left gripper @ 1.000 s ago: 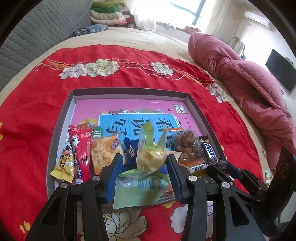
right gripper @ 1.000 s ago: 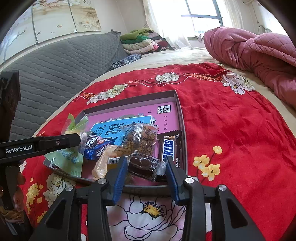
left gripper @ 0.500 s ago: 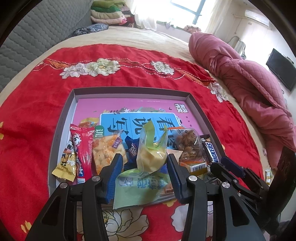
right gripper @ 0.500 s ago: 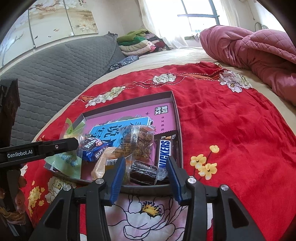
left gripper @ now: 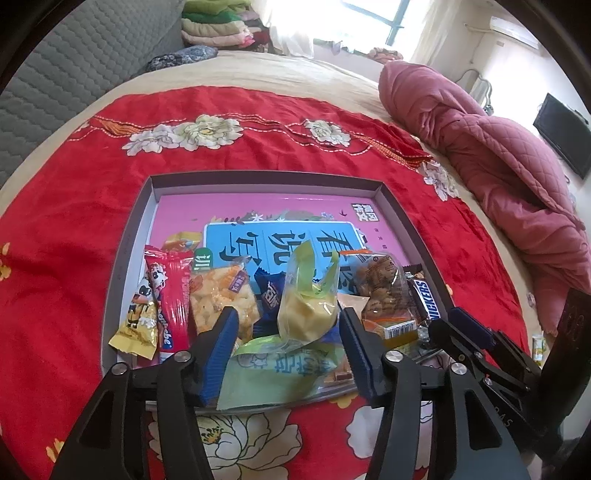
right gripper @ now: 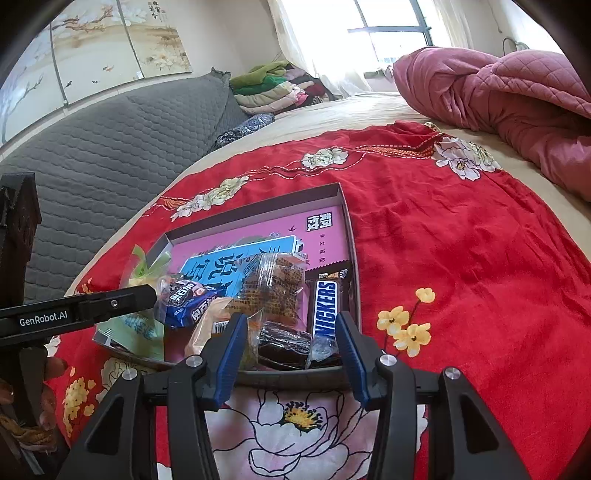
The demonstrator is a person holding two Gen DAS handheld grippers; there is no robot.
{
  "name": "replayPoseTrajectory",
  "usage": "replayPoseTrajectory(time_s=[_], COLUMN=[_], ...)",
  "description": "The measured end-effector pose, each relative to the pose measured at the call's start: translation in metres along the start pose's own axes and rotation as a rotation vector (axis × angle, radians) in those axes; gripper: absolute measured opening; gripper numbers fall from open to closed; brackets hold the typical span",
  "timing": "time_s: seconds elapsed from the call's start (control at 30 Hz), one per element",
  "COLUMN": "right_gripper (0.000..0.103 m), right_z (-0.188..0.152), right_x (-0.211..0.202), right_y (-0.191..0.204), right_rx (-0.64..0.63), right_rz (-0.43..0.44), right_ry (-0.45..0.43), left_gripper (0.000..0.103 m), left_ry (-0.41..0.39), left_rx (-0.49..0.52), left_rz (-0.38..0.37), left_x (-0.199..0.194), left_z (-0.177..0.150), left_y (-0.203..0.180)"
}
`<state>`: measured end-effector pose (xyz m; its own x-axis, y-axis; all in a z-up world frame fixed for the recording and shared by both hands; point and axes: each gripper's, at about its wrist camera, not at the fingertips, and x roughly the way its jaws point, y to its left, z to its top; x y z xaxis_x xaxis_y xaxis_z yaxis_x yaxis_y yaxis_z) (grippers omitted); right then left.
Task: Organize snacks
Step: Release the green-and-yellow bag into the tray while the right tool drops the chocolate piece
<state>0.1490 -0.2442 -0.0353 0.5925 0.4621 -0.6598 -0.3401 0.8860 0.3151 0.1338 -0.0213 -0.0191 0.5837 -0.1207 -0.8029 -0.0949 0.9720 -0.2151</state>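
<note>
Left gripper (left gripper: 288, 332) jaws opening w/ yellow-green snack bag (left gripper: 308, 295) between em, not pinched. Right gripper (right gripper: 290, 343) opening too, around dark wrapped cake (right gripper: 282, 345) in tray (right gripper: 343, 206).

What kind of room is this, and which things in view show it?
Most likely a bedroom at home. The snack tray lies on a bed spread with a red floral cloth; a rumpled pink quilt sits alongside, folded clothes are stacked by the padded grey headboard, near a bright window.
</note>
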Motion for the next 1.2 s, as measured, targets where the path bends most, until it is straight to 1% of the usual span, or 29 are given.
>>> replayPoseTrajectory(time_s=[0.2, 0.53, 0.6, 0.63, 0.83, 0.93, 1.03, 1.1, 1.2], right_gripper=[0.049, 0.050, 0.057, 0.059, 0.060, 0.064, 0.067, 0.071, 0.073], right_z=[0.000, 0.000, 0.000, 0.000, -0.001, -0.001, 0.000, 0.001, 0.002], right_x=[0.000, -0.005, -0.008, -0.011, -0.022, -0.029, -0.037, -0.043, -0.047], right_y=[0.000, 0.001, 0.002, 0.003, 0.011, 0.015, 0.020, 0.026, 0.033], right_rx=[0.000, 0.001, 0.001, -0.001, -0.025, -0.027, -0.021, -0.018, -0.012], right_rz=[0.002, -0.001, 0.001, 0.003, -0.009, -0.013, -0.011, -0.012, -0.025], right_ry=[0.001, -0.013, -0.018, -0.023, -0.036, -0.040, -0.046, -0.032, 0.008], left_gripper=[0.062, 0.063, 0.064, 0.065, 0.065, 0.074, 0.074, 0.074, 0.077], left_ry=[0.008, -0.006, -0.009, -0.012, -0.014, -0.018, -0.012, 0.001, 0.034], left_rx=[-0.007, -0.004, -0.002, -0.001, 0.002, 0.001, -0.001, -0.002, -0.001], left_rz=[0.008, 0.008, 0.009, 0.007, 0.005, -0.003, -0.014, -0.019, -0.026], left_x=[0.001, -0.008, -0.011, -0.013, -0.022, -0.028, -0.033, -0.036, -0.044], left_z=[0.001, 0.002, 0.002, 0.002, 0.001, 0.000, -0.003, -0.006, -0.017], left_y=[0.002, 0.002, 0.002, 0.002, 0.003, 0.004, 0.004, 0.005, 0.008])
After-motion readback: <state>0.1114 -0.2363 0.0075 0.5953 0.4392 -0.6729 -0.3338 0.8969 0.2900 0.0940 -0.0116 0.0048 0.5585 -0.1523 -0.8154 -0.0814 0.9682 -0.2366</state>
